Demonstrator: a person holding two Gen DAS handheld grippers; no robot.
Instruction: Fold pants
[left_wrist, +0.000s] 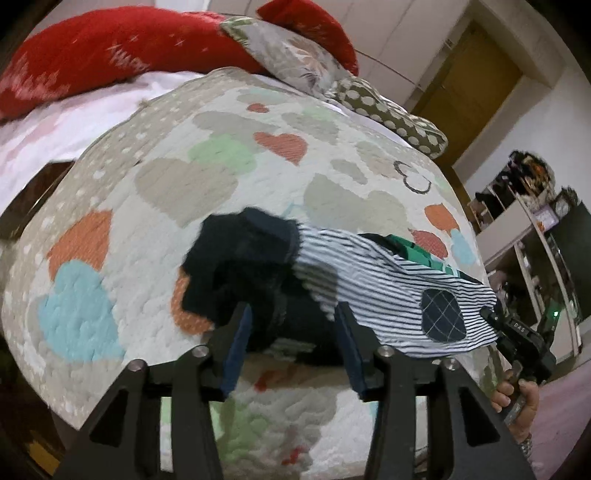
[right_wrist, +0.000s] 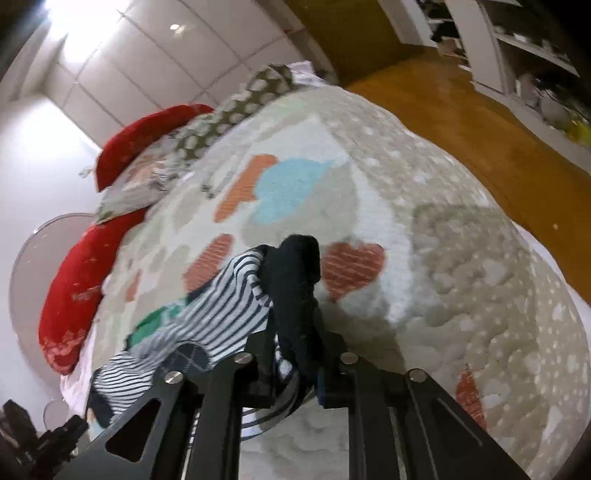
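The pants (left_wrist: 373, 291) are small, white with dark stripes, a navy waistband or cuff (left_wrist: 243, 266), a navy checked patch (left_wrist: 441, 314) and a green patch. They hang lifted over the heart-patterned quilt (left_wrist: 155, 206). My left gripper (left_wrist: 293, 325) is open, with the navy part between and just beyond its fingers. My right gripper (right_wrist: 295, 332) is shut on the pants' navy and striped fabric (right_wrist: 295, 288); it shows in the left wrist view (left_wrist: 517, 336) holding the striped end at the right.
Red pillows (left_wrist: 122, 48) and patterned cushions (left_wrist: 291, 55) lie at the head of the bed. A wooden door (left_wrist: 469, 85) and cluttered shelves (left_wrist: 528, 206) stand to the right. Wooden floor (right_wrist: 480, 122) runs beside the bed.
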